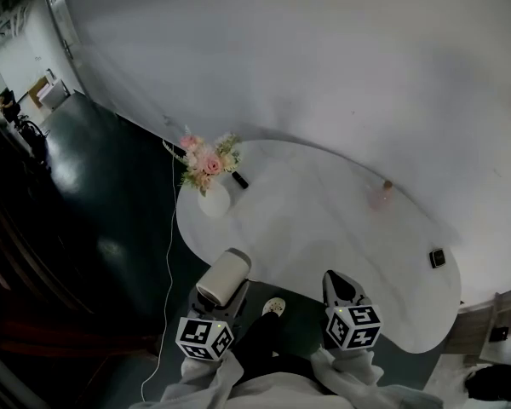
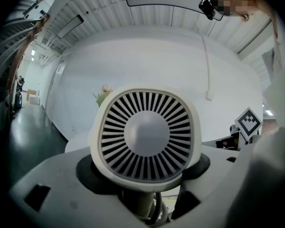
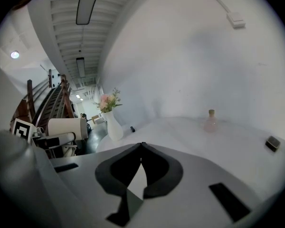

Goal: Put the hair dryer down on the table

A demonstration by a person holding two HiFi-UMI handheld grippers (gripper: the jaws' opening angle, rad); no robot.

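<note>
White wall (image 1: 324, 58) fills the upper right of the head view, and dark glossy floor (image 1: 94, 194) takes the left. A pale rounded surface (image 1: 324, 220) lies across the middle. At lower centre-left the left hand-held gripper (image 1: 217, 301) holds the hair dryer (image 1: 223, 277) by its handle. The cream barrel sits at the surface's near left edge and is not lying on it. In the left gripper view the dryer's slatted rear grille (image 2: 145, 134) fills the centre, and the left hand-held gripper (image 2: 147, 194) is closed around the handle below it. A cord hangs beside the handle. The right gripper view shows the dryer (image 3: 66, 127) at mid-left, raised beside the surface. The right hand-held gripper (image 1: 339, 286) sits at lower centre-right over the surface's near edge. In its own view the right hand-held gripper (image 3: 141, 145) is narrow, its jaws meeting at the tips with nothing between them. A white vase (image 1: 213, 198) of pink flowers stands at the surface's left end. A thin white cable (image 1: 169, 254) trails down over the floor. Toward the right of centre stands a pink bottle (image 1: 381, 196), and a small black box (image 1: 437, 258) lies at the right end.
</note>
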